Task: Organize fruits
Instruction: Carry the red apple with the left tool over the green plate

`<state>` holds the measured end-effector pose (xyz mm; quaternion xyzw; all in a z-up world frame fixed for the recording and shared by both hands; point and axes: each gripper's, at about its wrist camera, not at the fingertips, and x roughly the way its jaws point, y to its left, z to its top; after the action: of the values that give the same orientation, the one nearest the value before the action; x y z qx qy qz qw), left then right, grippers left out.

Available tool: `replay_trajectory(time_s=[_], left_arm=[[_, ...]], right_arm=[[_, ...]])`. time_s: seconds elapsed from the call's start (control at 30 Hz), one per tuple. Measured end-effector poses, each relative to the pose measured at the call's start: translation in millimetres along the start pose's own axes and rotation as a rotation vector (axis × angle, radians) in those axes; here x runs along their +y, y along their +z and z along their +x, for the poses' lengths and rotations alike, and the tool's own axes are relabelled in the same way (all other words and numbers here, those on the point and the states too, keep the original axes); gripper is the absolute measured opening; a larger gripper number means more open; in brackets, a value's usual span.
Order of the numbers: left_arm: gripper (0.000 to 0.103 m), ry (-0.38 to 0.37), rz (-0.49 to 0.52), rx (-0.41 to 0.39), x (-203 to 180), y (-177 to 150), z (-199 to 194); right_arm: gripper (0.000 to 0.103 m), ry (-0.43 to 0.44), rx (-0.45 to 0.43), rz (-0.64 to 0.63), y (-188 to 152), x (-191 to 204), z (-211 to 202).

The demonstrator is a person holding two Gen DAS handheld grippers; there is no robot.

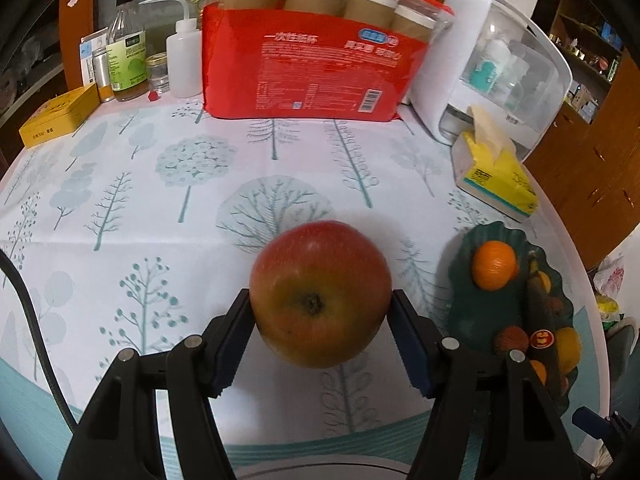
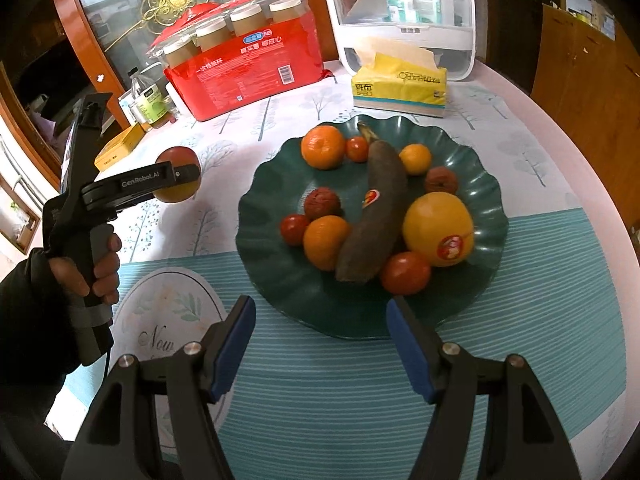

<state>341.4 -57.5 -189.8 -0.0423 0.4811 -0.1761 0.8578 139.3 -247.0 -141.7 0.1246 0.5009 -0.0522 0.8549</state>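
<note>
My left claw (image 1: 320,312) grips a red apple (image 1: 320,292) between its blue pads, lifted above the tree-patterned surface (image 1: 160,200). My right claw (image 2: 320,324) stands wide with nothing in it, hovering at the near rim of the green plate (image 2: 486,200), which holds oranges, tomatoes, a dark banana (image 2: 372,216) and a yellow fruit. Beyond lie a tissue pack (image 2: 400,84) and a red cup package (image 1: 304,68)

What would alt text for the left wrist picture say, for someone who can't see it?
A hand-held gripper holds a red apple between its blue pads above a tree-patterned tablecloth. To the right sits a dark green plate of fruit, including an orange; a red pack of paper cups stands behind.
</note>
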Motion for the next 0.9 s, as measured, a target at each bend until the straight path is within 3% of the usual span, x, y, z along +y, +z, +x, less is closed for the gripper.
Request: replay_trajectory(time_s=[0.4, 0.9], left_arm=[[0.066, -0.024, -0.008, 0.027, -62, -23, -16], [0.066, -0.028, 0.039, 0.063, -125, -21, -1]], right_arm=[[0.068, 0.052, 0.013, -0.047, 9, -39, -5], [0.068, 0.083, 0.012, -0.058, 14, -86, -12]])
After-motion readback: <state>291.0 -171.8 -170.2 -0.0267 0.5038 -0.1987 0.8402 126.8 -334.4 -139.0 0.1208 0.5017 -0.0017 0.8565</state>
